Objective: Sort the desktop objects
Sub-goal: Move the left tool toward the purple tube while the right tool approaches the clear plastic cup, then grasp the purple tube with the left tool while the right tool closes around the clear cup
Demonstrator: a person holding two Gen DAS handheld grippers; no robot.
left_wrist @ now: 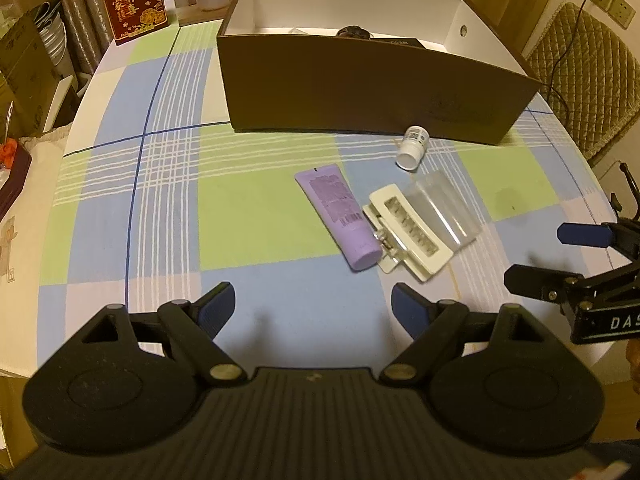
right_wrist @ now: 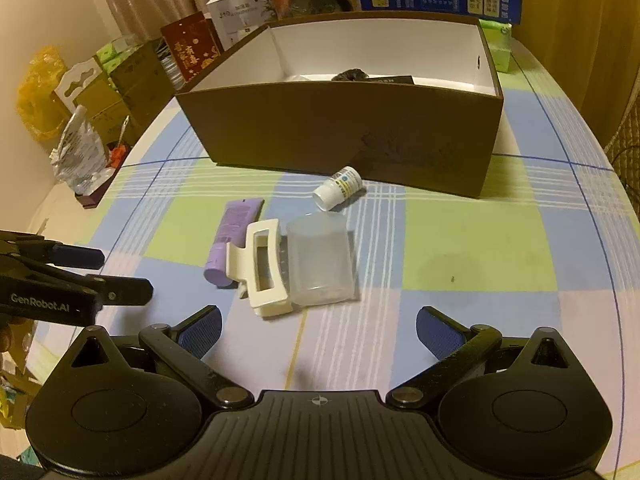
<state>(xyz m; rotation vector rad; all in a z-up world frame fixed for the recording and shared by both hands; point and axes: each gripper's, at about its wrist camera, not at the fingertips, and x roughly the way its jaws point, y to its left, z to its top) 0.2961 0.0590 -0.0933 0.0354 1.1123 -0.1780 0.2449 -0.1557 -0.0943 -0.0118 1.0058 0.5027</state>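
we judge the sorting partly done: a few dark things already lie in the brown box (right_wrist: 340,136) toward the table's (right_wrist: 480,248) far edge, while the purple tube (left_wrist: 338,216), cream hair clip (left_wrist: 408,236), clear container (left_wrist: 444,208) and small white bottle (left_wrist: 413,147) wait mid-table just before it. our left hand-held gripper (left_wrist: 312,308) and right hand-held gripper (right_wrist: 318,330) hover by the near edge, jaws spread wide, holding and touching nothing.

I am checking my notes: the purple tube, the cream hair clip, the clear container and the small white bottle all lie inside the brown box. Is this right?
Not quite. The purple tube, cream hair clip, clear container and small white bottle all lie on the tablecloth in front of the brown box, as the right wrist view shows.
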